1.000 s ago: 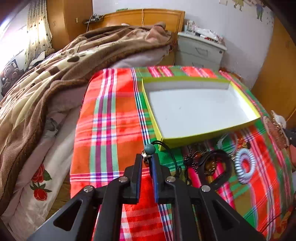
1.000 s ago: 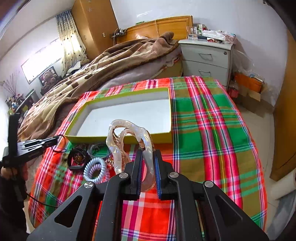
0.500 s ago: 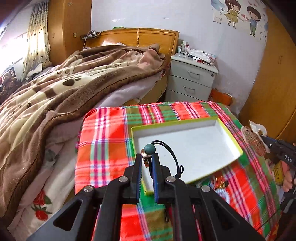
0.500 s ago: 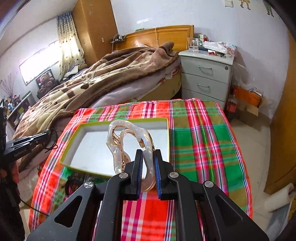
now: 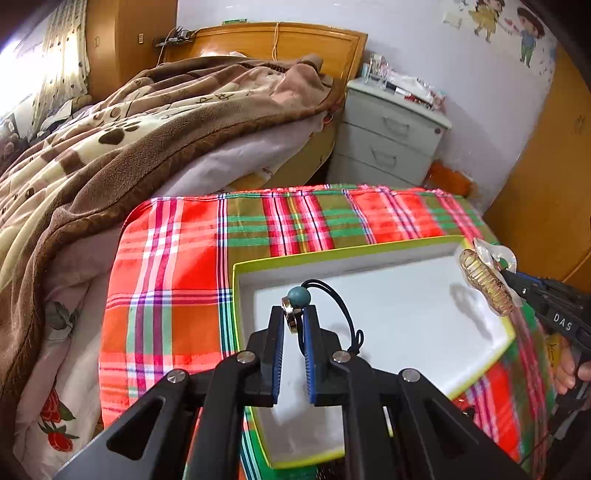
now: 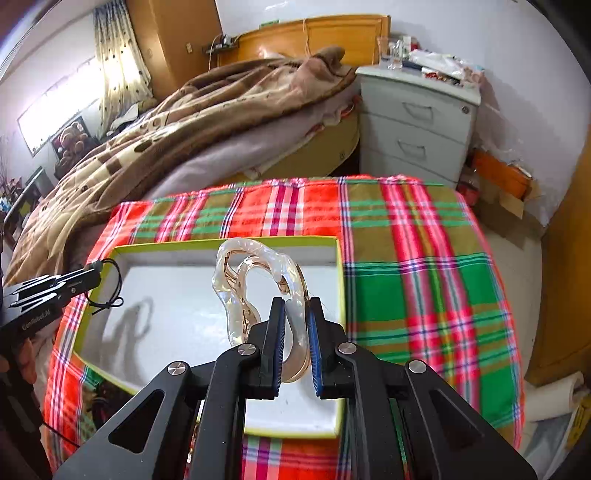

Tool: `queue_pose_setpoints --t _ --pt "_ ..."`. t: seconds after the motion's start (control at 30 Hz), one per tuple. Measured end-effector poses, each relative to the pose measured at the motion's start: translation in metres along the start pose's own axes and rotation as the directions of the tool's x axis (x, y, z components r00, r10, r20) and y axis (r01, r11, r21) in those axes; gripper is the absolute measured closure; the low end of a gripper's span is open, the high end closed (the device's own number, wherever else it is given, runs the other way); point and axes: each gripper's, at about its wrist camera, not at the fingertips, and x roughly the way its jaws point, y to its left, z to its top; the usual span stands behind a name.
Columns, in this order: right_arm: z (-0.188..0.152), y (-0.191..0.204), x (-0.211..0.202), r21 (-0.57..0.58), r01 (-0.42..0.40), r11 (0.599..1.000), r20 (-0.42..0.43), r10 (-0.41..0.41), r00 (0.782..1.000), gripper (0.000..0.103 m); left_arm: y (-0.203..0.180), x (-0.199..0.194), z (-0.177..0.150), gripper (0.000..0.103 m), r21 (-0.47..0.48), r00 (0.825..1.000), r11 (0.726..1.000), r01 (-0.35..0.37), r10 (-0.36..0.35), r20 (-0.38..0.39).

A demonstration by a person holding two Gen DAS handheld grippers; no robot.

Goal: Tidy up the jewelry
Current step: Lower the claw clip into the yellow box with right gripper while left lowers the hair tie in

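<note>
left gripper [image 5: 294,317]: tilted down over the box [image 5: 480,363], jaws pinched on a beaded cord [image 5: 298,296]
right gripper [image 6: 294,314]: same tilt (over the box), clamped on a clear hair claw [image 6: 255,273]

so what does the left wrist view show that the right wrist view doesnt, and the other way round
Only the left wrist view: the wall cartoon stickers, the teal bead pinched in the left gripper, and the comb-like teeth of the hair claw.

Only the right wrist view: the curtained window, the teddy bear, and the claw's clear looped body clamped in the right gripper.

Both: the lime-rimmed white tray, empty inside, with each held piece over it, the plaid cloth, brown blanket, nightstand and black cord.
</note>
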Motion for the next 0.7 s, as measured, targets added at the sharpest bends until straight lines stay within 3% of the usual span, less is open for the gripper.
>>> queue_pose_setpoints --t 0.53,0.7 --pt "0.009 0.002 0.038 -0.024 0.064 0.998 -0.064 -0.066 0.996 0.09 0.005 0.051 -0.003 0.092 -0.015 0.995 1.0 -0.016 0.014 -0.104" --pt "0.009 0.002 0.038 -0.036 0.08 0.996 -0.056 -0.082 0.995 0.09 0.003 0.05 -0.004 0.092 -0.008 0.995 1.0 -0.021 0.02 -0.096"
